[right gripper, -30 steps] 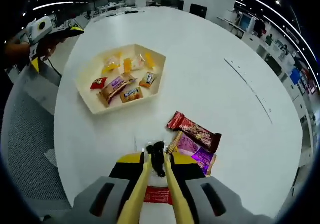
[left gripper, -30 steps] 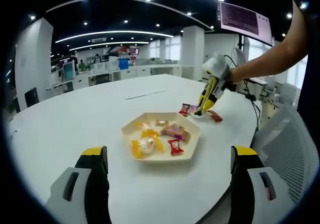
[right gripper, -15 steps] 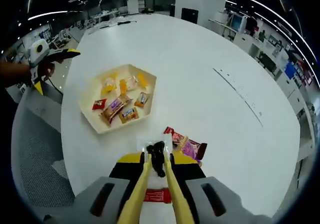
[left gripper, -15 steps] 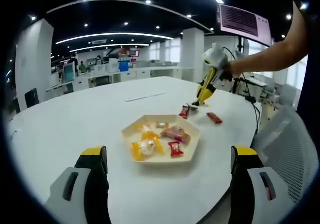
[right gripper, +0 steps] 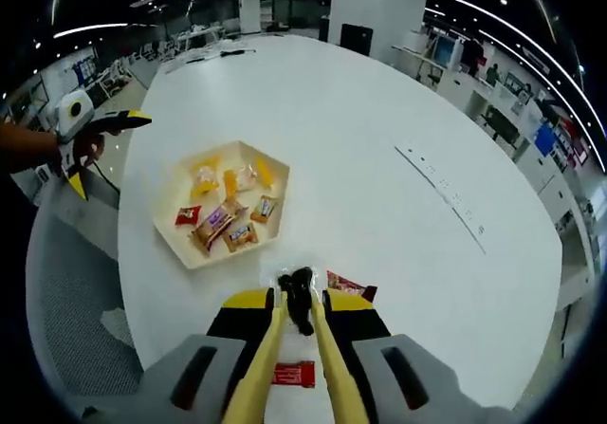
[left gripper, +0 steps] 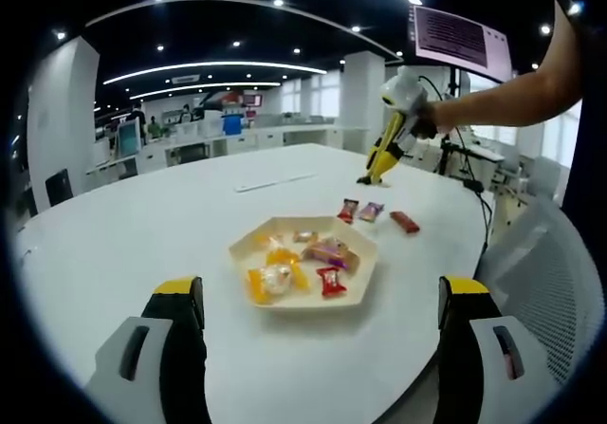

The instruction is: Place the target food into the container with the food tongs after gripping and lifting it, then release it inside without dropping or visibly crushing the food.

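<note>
Right gripper (right gripper: 294,303) jaws squeeze yellow tongs (right gripper: 296,348) gripping a dark candy (right gripper: 301,299) mid-frame; tray (right gripper: 175,248) delivery remains; left gripper (left gripper: 322,296) jaws gape.

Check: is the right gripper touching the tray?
Apart. Left gripper view shows the right gripper raised clear above the table, beyond the tray.

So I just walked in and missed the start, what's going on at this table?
A person is using yellow food tongs mounted in the right gripper to move wrapped snacks into a hexagonal tray on the white table. The tongs are pinched on a small clear-wrapped dark candy, held up in the air above the table. A red wrapper lies below. The left gripper waits open near the tray.
</note>
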Demonstrator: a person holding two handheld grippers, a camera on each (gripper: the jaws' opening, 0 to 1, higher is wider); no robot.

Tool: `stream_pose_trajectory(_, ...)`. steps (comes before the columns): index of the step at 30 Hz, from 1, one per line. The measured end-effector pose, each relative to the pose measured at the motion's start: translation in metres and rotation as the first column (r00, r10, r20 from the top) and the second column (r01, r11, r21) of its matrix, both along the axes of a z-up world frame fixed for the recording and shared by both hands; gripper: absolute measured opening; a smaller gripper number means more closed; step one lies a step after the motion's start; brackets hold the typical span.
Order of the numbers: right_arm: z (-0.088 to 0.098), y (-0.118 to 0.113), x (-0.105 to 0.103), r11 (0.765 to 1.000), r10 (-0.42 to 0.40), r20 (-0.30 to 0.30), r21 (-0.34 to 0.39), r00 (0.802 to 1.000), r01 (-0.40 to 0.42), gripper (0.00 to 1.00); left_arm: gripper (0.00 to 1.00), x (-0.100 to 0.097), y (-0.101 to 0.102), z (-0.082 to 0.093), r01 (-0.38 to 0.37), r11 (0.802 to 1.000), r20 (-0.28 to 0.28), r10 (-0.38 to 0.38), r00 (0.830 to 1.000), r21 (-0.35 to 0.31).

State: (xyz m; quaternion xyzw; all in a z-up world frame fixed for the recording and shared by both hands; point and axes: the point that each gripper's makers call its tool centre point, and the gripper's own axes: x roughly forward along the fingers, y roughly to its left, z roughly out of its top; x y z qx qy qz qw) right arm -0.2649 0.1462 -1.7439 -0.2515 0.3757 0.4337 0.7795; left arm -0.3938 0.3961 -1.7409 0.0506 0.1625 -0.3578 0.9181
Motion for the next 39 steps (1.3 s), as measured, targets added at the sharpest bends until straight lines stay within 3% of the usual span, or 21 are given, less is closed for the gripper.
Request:
stream_pose_trajectory(11,0.007,0.018,0.000,1.000,0.022,0.010,0.001,1.000,-0.022,0.20,0.99,0.000,-0.001,0.002,-0.003,1.000,0.001,0.003,1.000,-0.001)
stream_pose_trajectory(39,0.023,0.120,-0.007,0.987,0.153,0.028,0.047,0.988,-0.155,0.20,0.99,0.001,0.003,0.004,-0.016,1.000,0.010,0.017,1.000,-0.006)
